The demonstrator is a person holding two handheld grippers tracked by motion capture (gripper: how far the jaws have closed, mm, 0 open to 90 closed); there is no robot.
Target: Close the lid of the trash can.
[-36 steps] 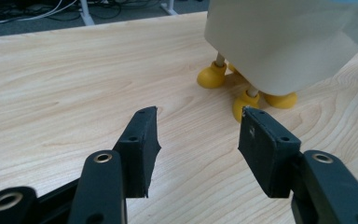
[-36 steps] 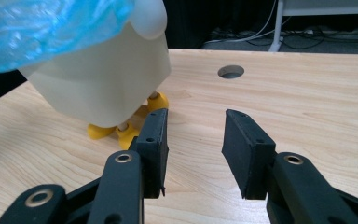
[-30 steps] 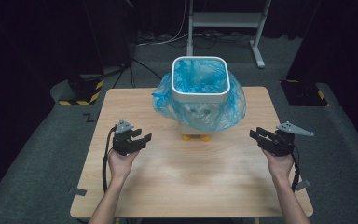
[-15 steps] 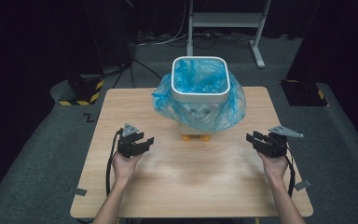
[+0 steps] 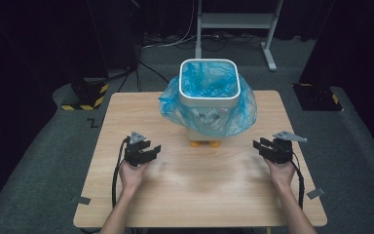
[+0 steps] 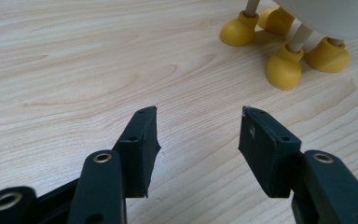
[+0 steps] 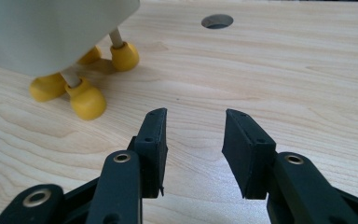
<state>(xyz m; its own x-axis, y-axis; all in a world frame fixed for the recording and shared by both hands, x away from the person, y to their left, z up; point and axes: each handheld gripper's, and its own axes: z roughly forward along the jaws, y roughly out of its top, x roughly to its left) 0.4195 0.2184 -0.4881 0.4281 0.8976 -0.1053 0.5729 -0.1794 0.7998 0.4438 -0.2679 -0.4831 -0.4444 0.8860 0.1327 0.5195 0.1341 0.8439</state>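
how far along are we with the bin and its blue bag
Done: the blue bag already lines the white bin and drapes over its rim. In hand: nothing; the left claw and right claw are open, on either side of the bin on the table. Left: any handling of the bag.

both claws, left claw [image 5: 148, 152] and right claw [image 5: 265, 147], have sunk toward the table [image 5: 199, 195].

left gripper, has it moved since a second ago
Yes. In the high view the left gripper has come toward the near table edge, farther from the white bin.
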